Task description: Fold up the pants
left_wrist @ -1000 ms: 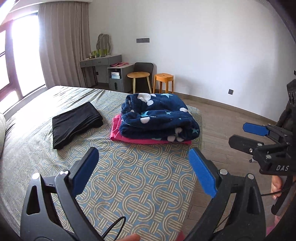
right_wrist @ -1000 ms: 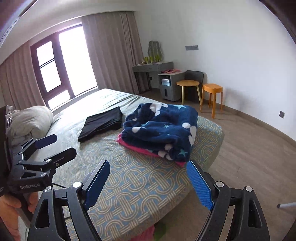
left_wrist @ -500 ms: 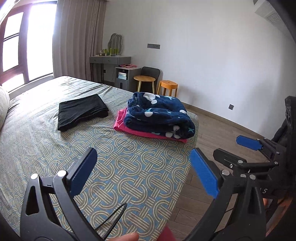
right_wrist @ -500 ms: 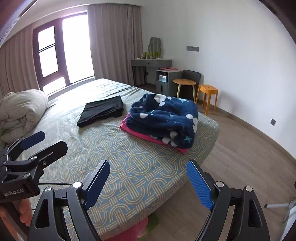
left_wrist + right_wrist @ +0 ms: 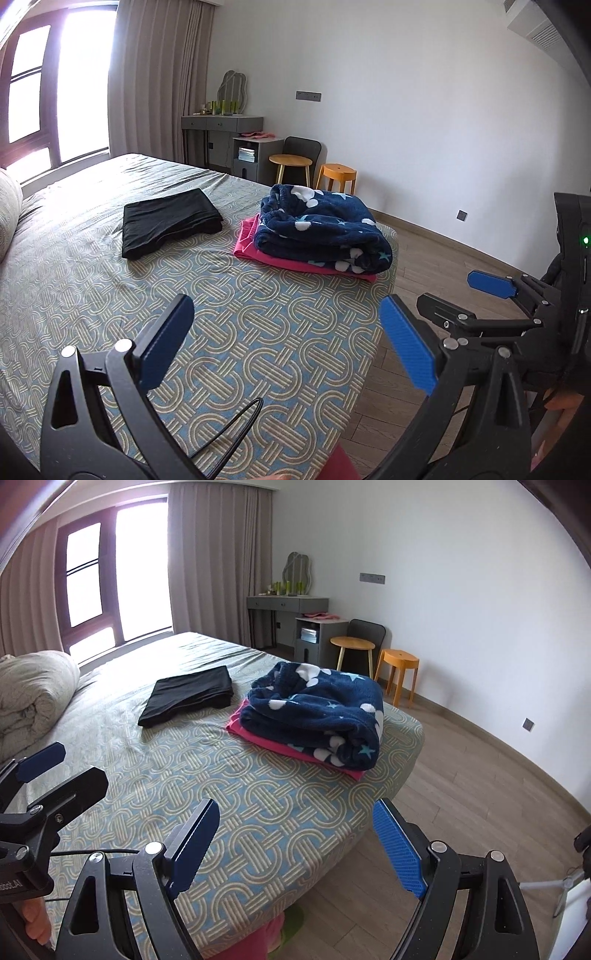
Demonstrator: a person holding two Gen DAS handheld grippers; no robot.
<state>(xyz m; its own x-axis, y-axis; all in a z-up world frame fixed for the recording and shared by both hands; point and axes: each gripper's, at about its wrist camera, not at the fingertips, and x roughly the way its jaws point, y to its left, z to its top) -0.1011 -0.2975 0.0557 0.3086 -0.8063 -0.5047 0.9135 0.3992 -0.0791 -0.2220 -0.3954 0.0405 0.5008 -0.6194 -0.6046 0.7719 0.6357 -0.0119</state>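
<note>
- Both grippers are held over the near end of the bed (image 5: 258, 332), jaws spread wide, nothing between them: left gripper (image 5: 288, 343), right gripper (image 5: 295, 845).
- Nothing is touched by either gripper; the garments lie well apart from both, further up the bed.
- Black pants (image 5: 170, 221) are seen lying flat and already folded on the patterned bedspread, to the left of the stack.
- A navy star-print fleece garment (image 5: 325, 232) is seen loosely bundled on top of a pink garment (image 5: 251, 243), near the right edge of the bed; whether either of these is a pair of pants cannot be told.
- Progress judged: one piece looks finished (black), the navy bundle looks only roughly folded, the pink one beneath looks flat and folded; no fold is in hand at this moment.
- What is left is judged to be either tidying the navy bundle or nothing further; it cannot be settled from these views.
- Writing: part of a small white label is readable at the left edge of the right wrist view on the other gripper body, roughly "bot.AI"; the start is cut off. No other text or brand is legible.
</note>
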